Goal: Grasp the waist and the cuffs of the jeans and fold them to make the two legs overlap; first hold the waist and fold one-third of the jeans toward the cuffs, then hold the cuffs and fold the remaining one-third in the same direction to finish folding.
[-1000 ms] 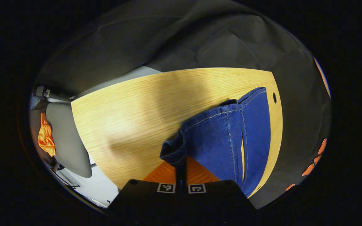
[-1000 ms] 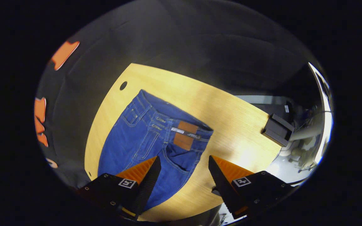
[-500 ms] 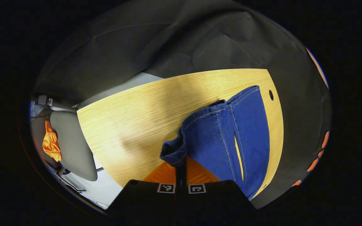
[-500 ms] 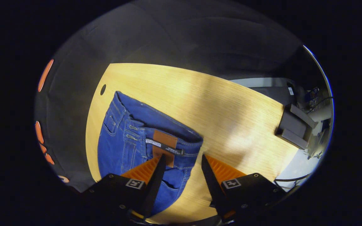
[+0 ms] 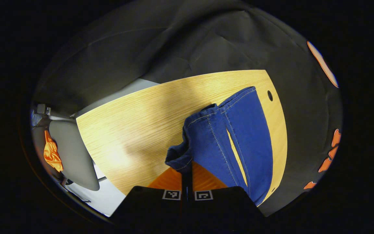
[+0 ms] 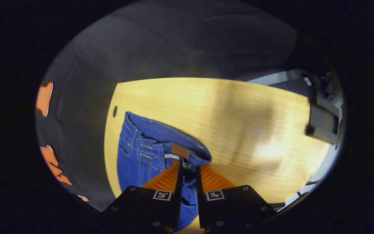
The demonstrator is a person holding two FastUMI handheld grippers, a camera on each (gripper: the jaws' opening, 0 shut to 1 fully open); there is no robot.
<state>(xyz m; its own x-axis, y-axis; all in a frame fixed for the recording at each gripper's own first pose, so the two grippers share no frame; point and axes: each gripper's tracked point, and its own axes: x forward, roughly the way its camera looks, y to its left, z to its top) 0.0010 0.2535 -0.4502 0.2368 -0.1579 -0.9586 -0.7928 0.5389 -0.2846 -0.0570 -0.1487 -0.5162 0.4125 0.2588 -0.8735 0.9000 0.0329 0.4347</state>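
The jeans (image 5: pixel 235 139) lie flat on a pale wooden table (image 5: pixel 135 123), dark blue denim with light stitching along the seams. In the left gripper view the two legs run side by side with a thin strip of table showing between them, and a cuff corner is bunched up and lifted off the wood. The left gripper (image 5: pixel 187 169) has its fingers pressed together on that bunched cuff.

In the right gripper view the waist end (image 6: pixel 167 146) shows belt loops, a pocket and a brown patch on the waistband. The right gripper (image 6: pixel 188 172) sits at the waistband just below the patch, its fingers drawn close with denim between them; whether both press on the cloth I cannot tell.

The jeans lie near one end of the table, beside a small round hole (image 6: pixel 115 111) in the top and close to the edge by the black cloth wall (image 6: pixel 174 48). The rest of the table stretches bare away from the jeans. Past its far end in the right gripper view stands a dark box (image 6: pixel 321 125); in the left gripper view a grey chair (image 5: pixel 73 152) with an orange cloth (image 5: pixel 51 152) on it stands over a light floor.
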